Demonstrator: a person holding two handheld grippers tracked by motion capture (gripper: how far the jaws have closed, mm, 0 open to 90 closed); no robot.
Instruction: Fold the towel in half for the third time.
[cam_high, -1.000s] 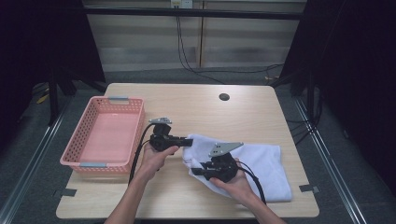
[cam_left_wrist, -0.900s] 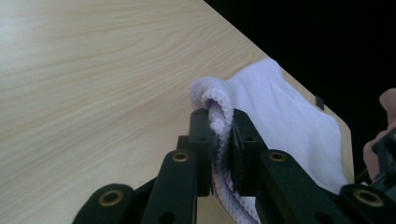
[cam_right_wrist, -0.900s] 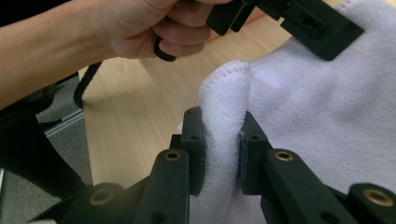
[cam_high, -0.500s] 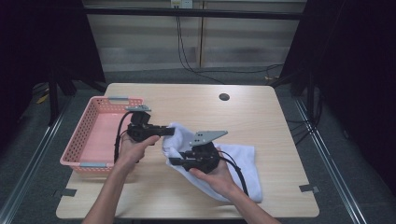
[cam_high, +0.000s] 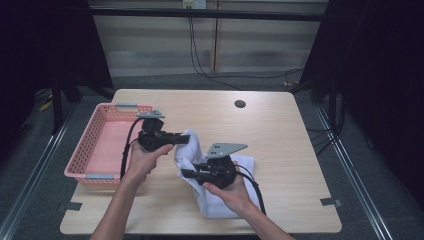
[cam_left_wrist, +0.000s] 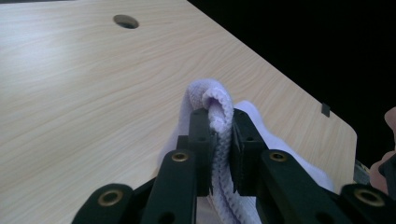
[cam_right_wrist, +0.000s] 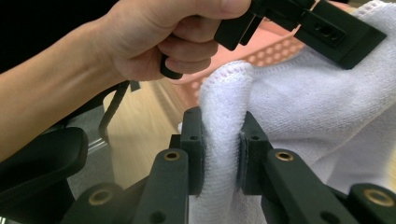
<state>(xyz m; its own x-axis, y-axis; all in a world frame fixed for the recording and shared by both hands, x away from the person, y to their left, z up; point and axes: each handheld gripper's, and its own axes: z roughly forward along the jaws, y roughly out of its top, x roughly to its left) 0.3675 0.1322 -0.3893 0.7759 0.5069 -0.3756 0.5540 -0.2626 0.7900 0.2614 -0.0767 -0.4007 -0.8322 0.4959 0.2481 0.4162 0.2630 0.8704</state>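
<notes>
While we hold the white towel between us near the front edge of the desk, most of the wooden top behind and to the right of it lies bare, with a round cable hole toward the far edge. Our left claw is clenched on a folded hem of the towel, lifting that corner just beside the pink basket, which sits at the desk's left edge. Our right claw points left and is clamped on another fold of the cloth lower down; in the right gripper view its jaws pinch the terry edge. Both forearms come in from the front, the left hand raised higher than the right hand, and the towel's lower part rests on the desk.
</notes>
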